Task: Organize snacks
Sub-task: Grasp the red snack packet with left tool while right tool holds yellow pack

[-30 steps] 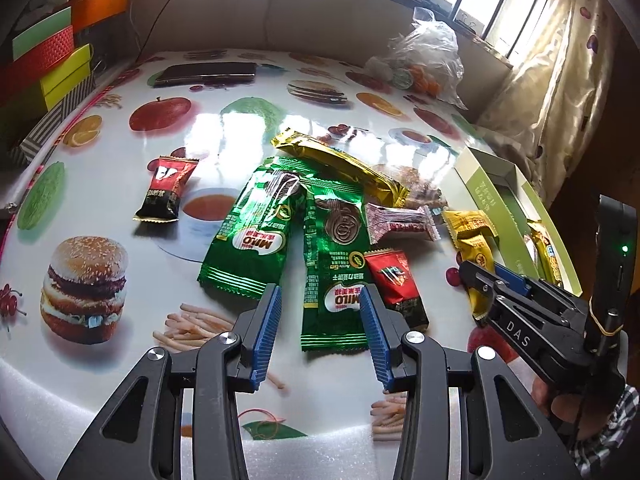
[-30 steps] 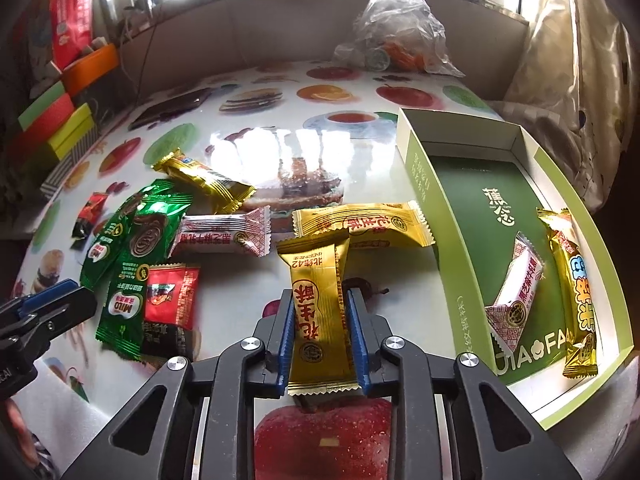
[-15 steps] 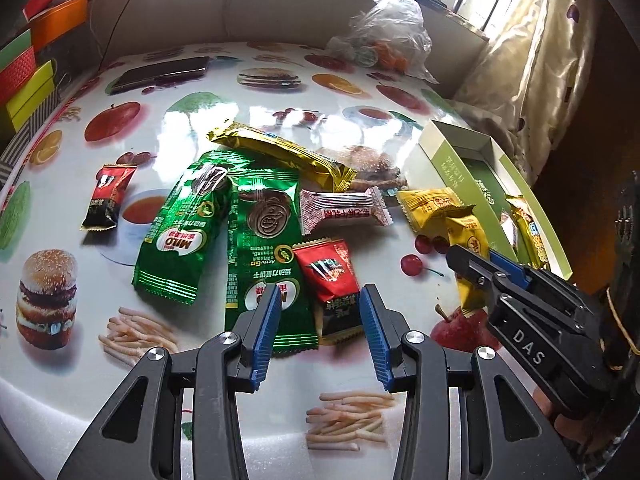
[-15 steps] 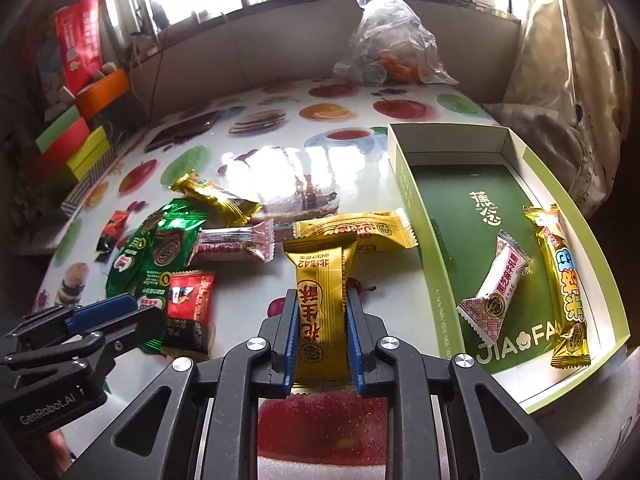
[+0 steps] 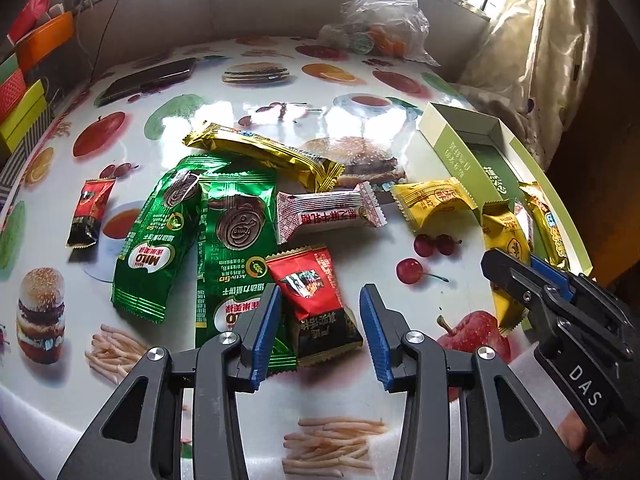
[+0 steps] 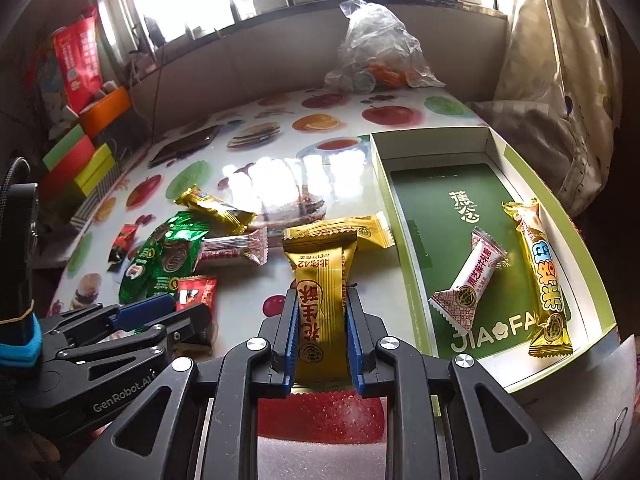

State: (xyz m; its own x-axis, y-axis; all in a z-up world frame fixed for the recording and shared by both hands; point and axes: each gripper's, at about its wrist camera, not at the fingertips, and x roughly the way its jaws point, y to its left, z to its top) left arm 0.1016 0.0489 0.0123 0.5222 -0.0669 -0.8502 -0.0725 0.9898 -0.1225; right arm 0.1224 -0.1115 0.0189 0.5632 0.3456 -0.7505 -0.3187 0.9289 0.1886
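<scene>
Your right gripper (image 6: 320,320) is clamped tight on the yellow snack packet (image 6: 320,280), which sticks up past the fingertips, lifted off the table (image 6: 248,280) just left of the green box (image 6: 404,240). Two packets already lie inside that box. Your left gripper (image 5: 320,328) hangs over the red snack packet (image 5: 312,296) with its jaws apart: the packet lies flat between the blue pads (image 5: 264,332), overlapping a green Milo packet (image 5: 232,248), and neither pad is pressing it.

Green box (image 5: 460,152) partly cut off behind right tongs (image 5: 520,280)
</scene>
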